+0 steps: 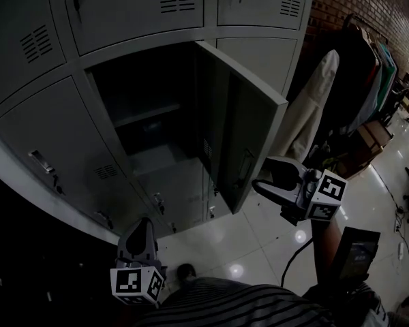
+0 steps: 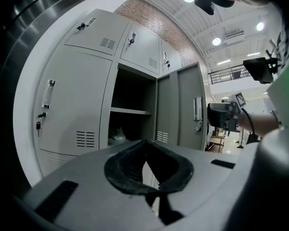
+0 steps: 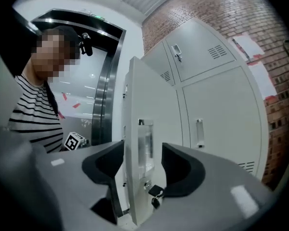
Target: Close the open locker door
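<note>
Grey steel lockers (image 1: 126, 9) line a brick-walled room; the open grey metal locker door (image 1: 244, 131) stands edge-on between the right gripper's (image 1: 261, 183) parted jaws, while the left gripper (image 1: 141, 225) hangs lower, clenched and empty.

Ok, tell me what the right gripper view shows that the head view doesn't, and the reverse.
Only the right gripper view: the right gripper up close, its jaws standing apart on either side of the free edge of the open locker door, and a key hanging below the door's handle.
Only the head view: the open compartment's shelf and a clothes rack off to the right.
Both: the door, the right gripper, the striped shirt, and the left gripper, which appears in the right gripper view only as its marker cube.
</note>
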`<state>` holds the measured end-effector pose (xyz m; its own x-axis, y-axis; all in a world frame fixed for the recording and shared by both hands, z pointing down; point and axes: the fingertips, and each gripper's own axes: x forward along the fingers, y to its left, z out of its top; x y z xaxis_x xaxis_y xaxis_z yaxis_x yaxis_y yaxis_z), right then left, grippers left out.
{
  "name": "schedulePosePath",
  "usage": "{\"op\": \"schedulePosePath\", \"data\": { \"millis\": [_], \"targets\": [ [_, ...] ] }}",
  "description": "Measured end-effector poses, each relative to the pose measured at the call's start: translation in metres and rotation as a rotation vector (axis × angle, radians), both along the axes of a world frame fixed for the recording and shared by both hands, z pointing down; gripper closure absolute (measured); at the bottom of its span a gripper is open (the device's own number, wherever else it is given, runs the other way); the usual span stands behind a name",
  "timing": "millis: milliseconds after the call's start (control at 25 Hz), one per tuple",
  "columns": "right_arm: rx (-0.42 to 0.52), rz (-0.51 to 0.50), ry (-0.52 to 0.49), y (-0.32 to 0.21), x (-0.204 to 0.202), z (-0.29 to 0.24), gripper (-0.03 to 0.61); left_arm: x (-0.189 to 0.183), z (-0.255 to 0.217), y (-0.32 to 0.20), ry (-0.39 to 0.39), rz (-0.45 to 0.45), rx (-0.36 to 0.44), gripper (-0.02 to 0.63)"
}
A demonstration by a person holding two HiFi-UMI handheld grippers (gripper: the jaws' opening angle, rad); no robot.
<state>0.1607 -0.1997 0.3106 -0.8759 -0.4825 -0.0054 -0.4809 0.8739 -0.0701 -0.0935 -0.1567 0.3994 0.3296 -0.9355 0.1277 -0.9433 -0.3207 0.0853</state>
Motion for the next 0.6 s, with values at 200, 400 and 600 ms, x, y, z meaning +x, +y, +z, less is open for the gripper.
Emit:
{"op": "schedulePosePath", "data": {
  "millis": [200,400,600],
  "targets": [
    [-0.007,-0.102,-0.009,-0.001,-0.016,-0.003,0.331,-0.004,0.002,-0.002,0.003,-0.016,0.000,0.609],
    [0.025,-0.156,0.022,0.004,-0.035,0.002,0.359,-0.009,0.000,-0.003,0.003,-0.038,0.008,0.609],
    [0.047,-0.204,0.047,0.019,-0.079,0.000,0.448,-0.020,-0.003,-0.004,0.005,-0.064,0.017,0.609]
  ]
}}
